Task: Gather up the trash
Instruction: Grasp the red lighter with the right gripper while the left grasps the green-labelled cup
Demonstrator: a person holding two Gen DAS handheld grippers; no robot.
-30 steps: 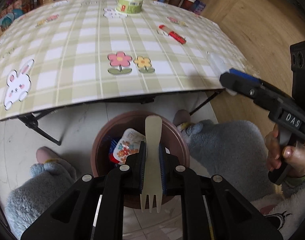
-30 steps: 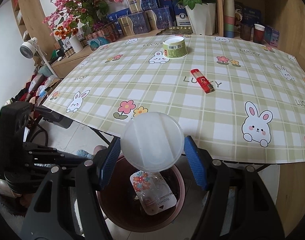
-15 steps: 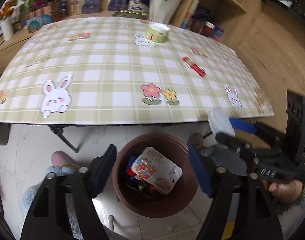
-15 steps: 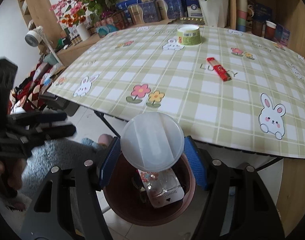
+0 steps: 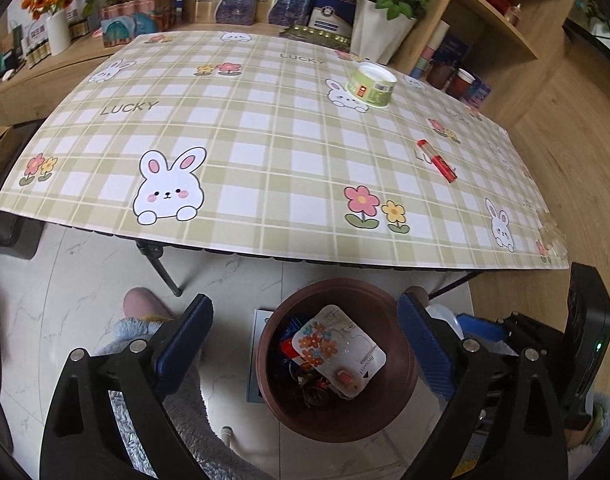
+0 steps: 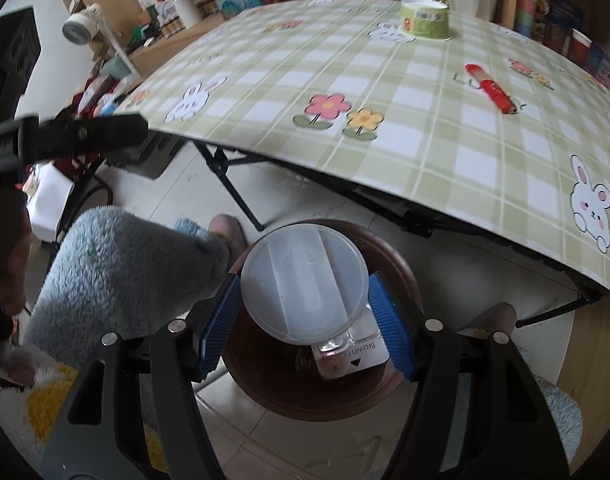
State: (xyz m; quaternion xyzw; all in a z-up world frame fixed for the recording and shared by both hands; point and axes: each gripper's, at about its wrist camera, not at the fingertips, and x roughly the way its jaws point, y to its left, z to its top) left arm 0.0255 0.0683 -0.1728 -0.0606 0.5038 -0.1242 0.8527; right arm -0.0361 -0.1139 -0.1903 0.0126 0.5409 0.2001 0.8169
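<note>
A brown bin stands on the floor in front of the table and holds a flowered white packet and other scraps. My left gripper is open and empty above the bin. My right gripper is shut on a round translucent plastic lid, held flat over the bin. On the table lie a red stick wrapper and a green paper cup; both also show in the right wrist view, the wrapper and the cup.
The table with a green checked cloth overhangs the bin. Its folding legs stand behind the bin. The person's legs in fuzzy blue trousers flank the bin. Shelves with boxes and flower pots line the back.
My left gripper opened and the wooden fork left it; it then rose and tilted up towards the table. My right gripper carried the lid down and over the bin.
</note>
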